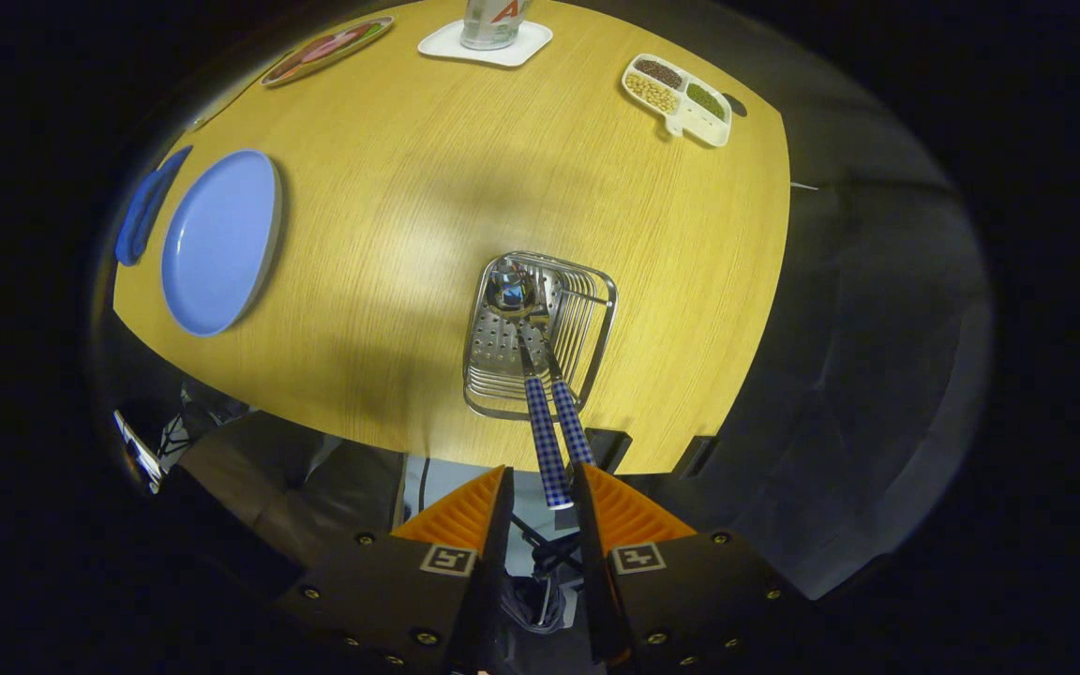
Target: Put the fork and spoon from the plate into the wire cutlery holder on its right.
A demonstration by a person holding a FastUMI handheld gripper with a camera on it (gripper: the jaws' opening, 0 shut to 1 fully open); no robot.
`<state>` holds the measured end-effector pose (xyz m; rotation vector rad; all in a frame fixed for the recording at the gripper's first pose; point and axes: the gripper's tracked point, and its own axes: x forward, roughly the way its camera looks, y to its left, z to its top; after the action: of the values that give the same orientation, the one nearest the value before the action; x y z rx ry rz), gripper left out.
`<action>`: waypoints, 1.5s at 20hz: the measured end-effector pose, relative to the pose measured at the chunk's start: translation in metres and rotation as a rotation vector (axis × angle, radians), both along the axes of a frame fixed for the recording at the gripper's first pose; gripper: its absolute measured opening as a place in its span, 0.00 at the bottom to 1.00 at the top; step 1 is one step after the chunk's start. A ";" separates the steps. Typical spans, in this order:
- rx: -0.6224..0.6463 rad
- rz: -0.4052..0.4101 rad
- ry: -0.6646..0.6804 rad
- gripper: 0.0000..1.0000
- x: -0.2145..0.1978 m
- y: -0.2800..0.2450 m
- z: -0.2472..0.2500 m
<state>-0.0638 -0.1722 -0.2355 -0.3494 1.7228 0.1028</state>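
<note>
While the blue plate point(219, 242) lies bare at the left of the frame on the yellow wooden table point(465, 169), with a darker blue tray point(146, 214) touching its outer rim, the task's things sit nearer the middle. The wire cutlery holder point(540, 333) rests close to the table's near edge, just ahead of the gripper point(545, 497). In it lie the spoon point(514, 291), its bowl at the holder's far end, and beside it a second piece, probably the fork point(570, 422), whose head is hard to make out among the wires. Both blue-checked handles slant back over the holder's near rim and off the table edge; the spoon's handle ends between the orange fingers point(465, 511). The fingers stand apart, with a gap on either side of that handle, so neither presses on it. At the upper right of the frame, a white divided dish point(681, 98) holds beans
</note>
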 end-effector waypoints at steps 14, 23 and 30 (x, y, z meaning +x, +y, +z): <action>0.205 -0.162 -0.343 0.97 -0.040 0.071 0.063; 0.382 -0.103 -0.633 0.98 0.003 0.168 0.069; 0.346 -0.086 -0.943 0.97 0.052 0.195 0.107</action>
<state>-0.0118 0.0231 -0.1288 -0.0361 0.7620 0.1420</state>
